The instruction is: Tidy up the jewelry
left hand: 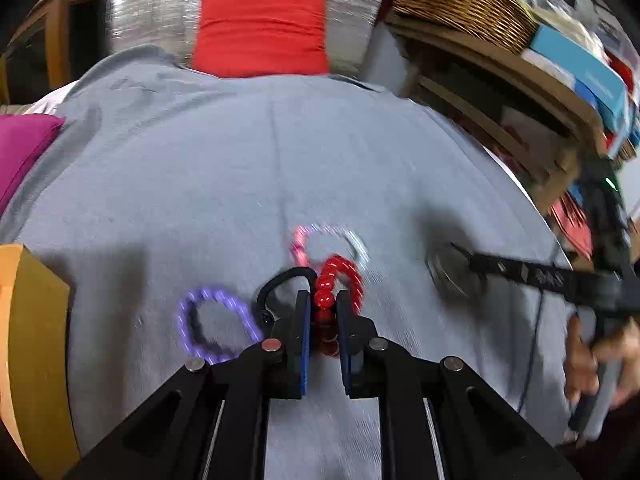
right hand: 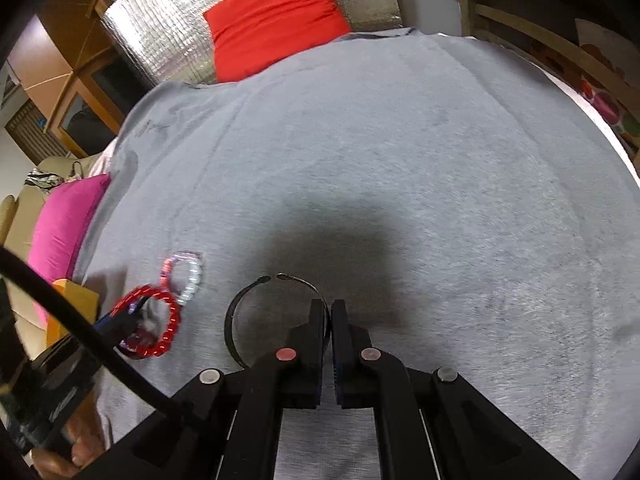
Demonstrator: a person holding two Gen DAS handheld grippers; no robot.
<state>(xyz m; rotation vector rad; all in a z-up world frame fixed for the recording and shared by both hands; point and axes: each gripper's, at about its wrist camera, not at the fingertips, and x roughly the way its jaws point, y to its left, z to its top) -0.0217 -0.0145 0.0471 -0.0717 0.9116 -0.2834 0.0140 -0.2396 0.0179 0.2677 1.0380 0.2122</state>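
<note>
My left gripper [left hand: 323, 300] is shut on a red bead bracelet [left hand: 340, 280], which also shows in the right wrist view [right hand: 166, 320]. A pink and clear bead bracelet [left hand: 332, 240] lies just beyond it on the grey cloth [left hand: 240, 160]; it also shows in the right wrist view [right hand: 188, 276]. A purple bead bracelet [left hand: 216, 324] lies to the left. A thin black cuff [left hand: 284, 280] sits by the left finger. My right gripper [right hand: 330, 308] is shut on a dark open bangle [right hand: 240, 316], its open ends pointing away.
An orange-brown box [left hand: 32, 340] stands at the left edge. A magenta cushion [right hand: 64, 224] and a red cushion [right hand: 276, 16] lie at the cloth's edges. A wooden shelf with a wicker basket [left hand: 464, 4] is at the right.
</note>
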